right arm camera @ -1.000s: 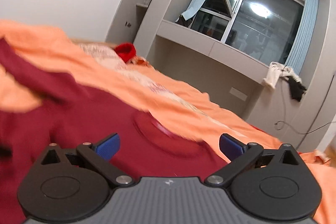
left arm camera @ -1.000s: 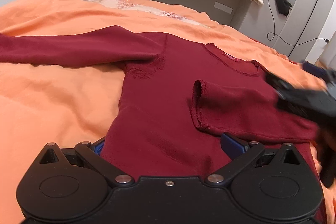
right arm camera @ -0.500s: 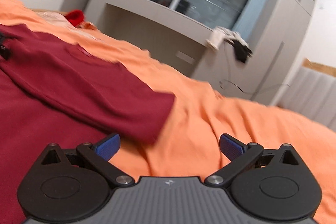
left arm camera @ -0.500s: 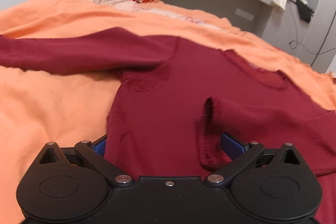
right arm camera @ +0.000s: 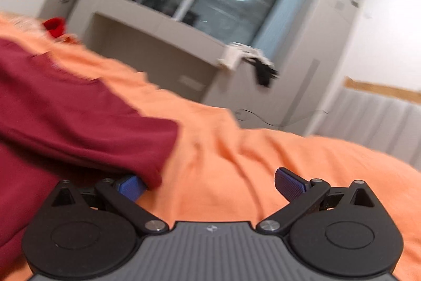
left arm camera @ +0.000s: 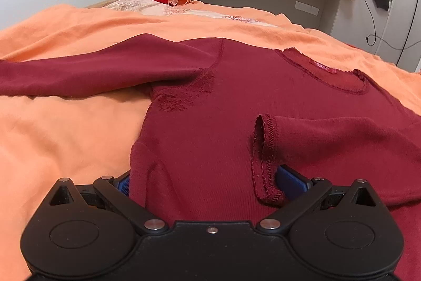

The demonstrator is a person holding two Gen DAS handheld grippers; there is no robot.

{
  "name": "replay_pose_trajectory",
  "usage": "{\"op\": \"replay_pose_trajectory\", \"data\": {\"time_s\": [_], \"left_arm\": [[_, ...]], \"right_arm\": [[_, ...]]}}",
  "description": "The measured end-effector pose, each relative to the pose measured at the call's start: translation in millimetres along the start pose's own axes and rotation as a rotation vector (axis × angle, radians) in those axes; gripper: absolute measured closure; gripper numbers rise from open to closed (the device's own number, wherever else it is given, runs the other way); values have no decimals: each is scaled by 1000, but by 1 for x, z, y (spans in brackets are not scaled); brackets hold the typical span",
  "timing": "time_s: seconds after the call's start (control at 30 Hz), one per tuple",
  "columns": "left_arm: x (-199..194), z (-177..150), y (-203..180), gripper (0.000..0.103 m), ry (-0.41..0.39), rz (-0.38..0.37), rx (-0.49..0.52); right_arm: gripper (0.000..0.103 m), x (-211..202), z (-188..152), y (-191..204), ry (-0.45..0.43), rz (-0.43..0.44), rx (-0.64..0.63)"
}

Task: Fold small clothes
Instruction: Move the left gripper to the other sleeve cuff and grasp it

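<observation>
Bedroom setting: an orange bedspread point(left arm camera: 65, 128) covers the bed, with grey built-in shelving and a dark window behind, and loose cloths hanging off the shelf edge. The item under work is a dark red long-sleeved top point(left arm camera: 210, 109), lying flat, front up, neckline toward the far end and hem toward the cameras. One sleeve is already laid across the chest, its cuff point(left arm camera: 264, 157) resting on the body of the garment; the other sleeve point(left arm camera: 92, 73) is not yet folded and runs out sideways to the left of the left wrist view, long axis roughly crosswise to the torso. Left gripper point(left arm camera: 205, 181): jaws spread wide, empty, sitting low at the hem with the cloth lying between the blue pads; the folded cuff is touching or just in front of the right-hand pad. Right gripper point(right arm camera: 210, 183): jaws likewise wide and empty, over bare bedspread just beside the garment's right edge, its left pad at or under the fold of red cloth; this view is blurred and contact cannot be confirmed. Assessment: the outstretched sleeve lies ahead and to the left of the left gripper, well apart from the right one, so the left hand is the nearer for bringing it across
</observation>
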State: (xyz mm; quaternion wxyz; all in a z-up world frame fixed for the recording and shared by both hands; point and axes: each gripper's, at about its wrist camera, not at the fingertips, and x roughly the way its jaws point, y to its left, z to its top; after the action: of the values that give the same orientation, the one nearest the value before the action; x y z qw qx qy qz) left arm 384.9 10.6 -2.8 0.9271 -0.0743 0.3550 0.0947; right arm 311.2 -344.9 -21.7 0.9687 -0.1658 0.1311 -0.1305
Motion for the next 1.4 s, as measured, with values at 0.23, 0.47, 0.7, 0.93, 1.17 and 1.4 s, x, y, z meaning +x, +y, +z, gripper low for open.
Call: {"op": "replay_pose_trajectory", "data": {"time_s": [0.23,0.47,0.7,0.93,1.17,1.4], "left_arm": [[0,-1,-1,0,-1,0,11],[-10,2,6,1,7,-50,-16],[-27,7,31,1,5,-144,-119],[-47,13,74,1,-50,-145,-169],[-59,26,154,1,-126,-42,-284],[-64,16,248,1,-165,88,-406]], "right_arm": [[0,-2,-4,-1,44,20,-2],[0,-17,3,-6,82,86,12],[0,-65,28,-6,52,206,118],[0,-116,41,18,85,552,281],[0,-131,39,44,132,820,376],[0,-129,32,59,163,870,358]]}}
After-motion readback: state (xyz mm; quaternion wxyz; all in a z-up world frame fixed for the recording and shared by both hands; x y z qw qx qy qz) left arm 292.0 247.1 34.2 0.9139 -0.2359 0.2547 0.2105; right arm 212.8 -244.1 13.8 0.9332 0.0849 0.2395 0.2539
